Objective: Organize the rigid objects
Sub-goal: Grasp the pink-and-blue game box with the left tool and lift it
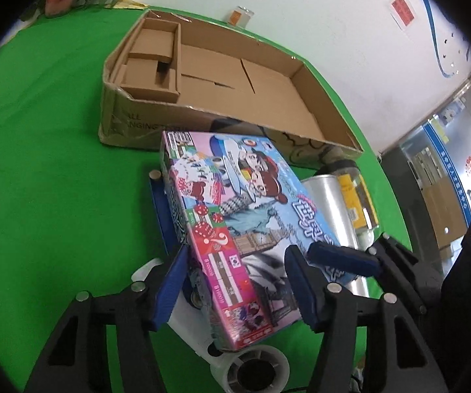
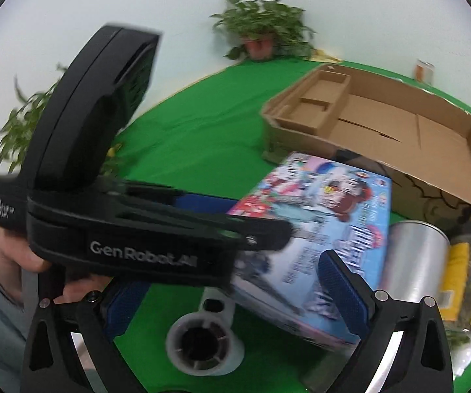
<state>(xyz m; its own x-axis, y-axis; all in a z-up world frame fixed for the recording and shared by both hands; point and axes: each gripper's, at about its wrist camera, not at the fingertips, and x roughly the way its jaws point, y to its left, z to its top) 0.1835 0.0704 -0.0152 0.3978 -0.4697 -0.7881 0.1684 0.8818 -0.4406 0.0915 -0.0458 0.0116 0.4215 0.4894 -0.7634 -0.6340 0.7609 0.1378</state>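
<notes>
A colourful board game box (image 1: 235, 216) lies tilted on the green table, propped on other items. My left gripper (image 1: 237, 262) straddles its near end, one blue pad against the pink side and the other on the printed top; it looks shut on the box. In the right wrist view the left gripper (image 2: 251, 216) reaches in from the left over the box (image 2: 327, 229). My right gripper (image 2: 232, 301) stands wide open above the box's near edge and holds nothing. Its blue pad also shows in the left wrist view at the box's right edge, marking the right gripper (image 1: 359, 258).
An open cardboard tray (image 1: 130, 121) with a small inner compartment lies behind the box. A silver cylinder (image 1: 330, 203) and a yellow-labelled jar (image 1: 356, 196) lie to the right. A white tape dispenser (image 2: 202, 340) sits under the box's near end. Potted plants (image 2: 261, 32) stand at the back.
</notes>
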